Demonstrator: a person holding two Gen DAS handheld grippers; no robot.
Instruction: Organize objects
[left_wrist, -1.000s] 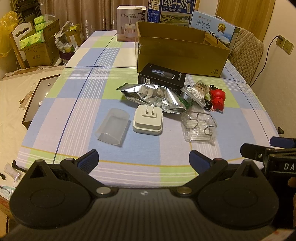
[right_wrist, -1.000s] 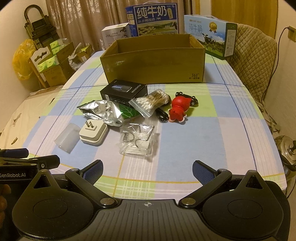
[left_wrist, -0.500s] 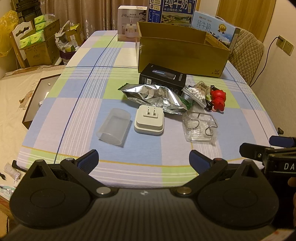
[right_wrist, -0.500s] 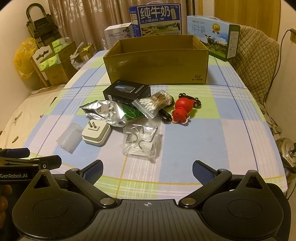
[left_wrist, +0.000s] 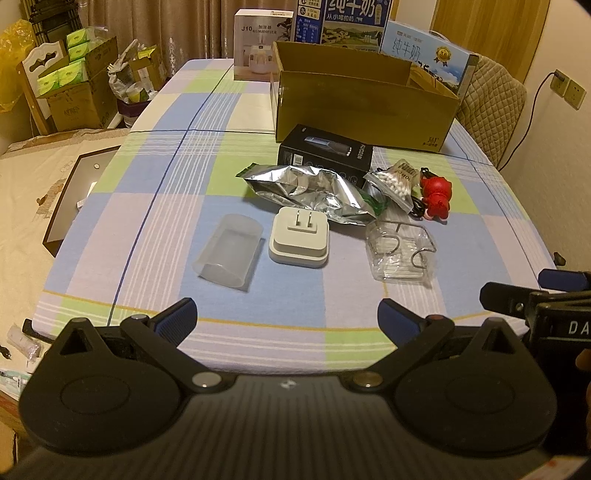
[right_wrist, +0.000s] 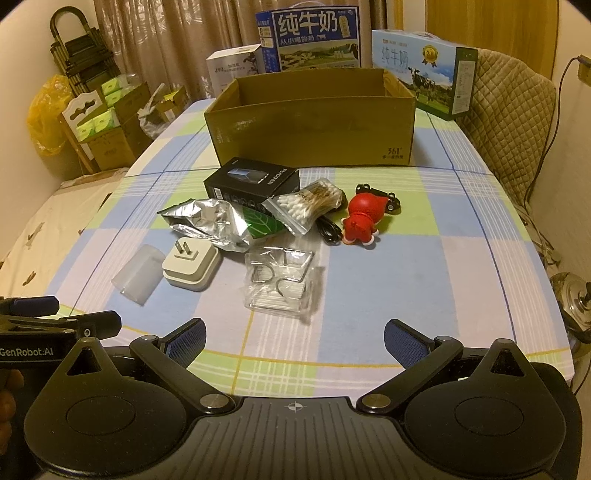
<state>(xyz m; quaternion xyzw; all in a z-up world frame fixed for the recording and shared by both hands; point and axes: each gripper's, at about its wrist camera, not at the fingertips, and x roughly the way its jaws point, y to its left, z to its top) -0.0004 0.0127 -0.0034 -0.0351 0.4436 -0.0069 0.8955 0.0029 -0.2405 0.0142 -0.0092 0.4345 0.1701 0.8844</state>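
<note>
1. The left tool (left_wrist: 287, 314) is hovering over the near edge of the desk (left_wrist: 155, 206), its blue-padded fingers spread wide with nothing between them.
2. The right tool (right_wrist: 294, 336) is hanging over the same edge further right, also gaping wide and empty; each tool is showing at the side of the other's view.
3. Nearest the left tool, a frosted plastic cap (left_wrist: 228, 254) is lying on its side just beside a white plug adapter (left_wrist: 299, 241) with its prongs facing up.
4. A clear packet with metal hooks (right_wrist: 283, 283) is lying in front of the right tool.
5. Behind these, a crumpled foil bag (left_wrist: 314, 192) is overlapping a black box (left_wrist: 325, 155), with a bag of cotton swabs (right_wrist: 306, 205), a black cable (right_wrist: 328, 229) and a red toy figure (right_wrist: 364, 218) sitting alongside.
6. An open cardboard box (right_wrist: 310, 125) is standing further back on the desk, with milk cartons (right_wrist: 314, 37) behind it.
</note>
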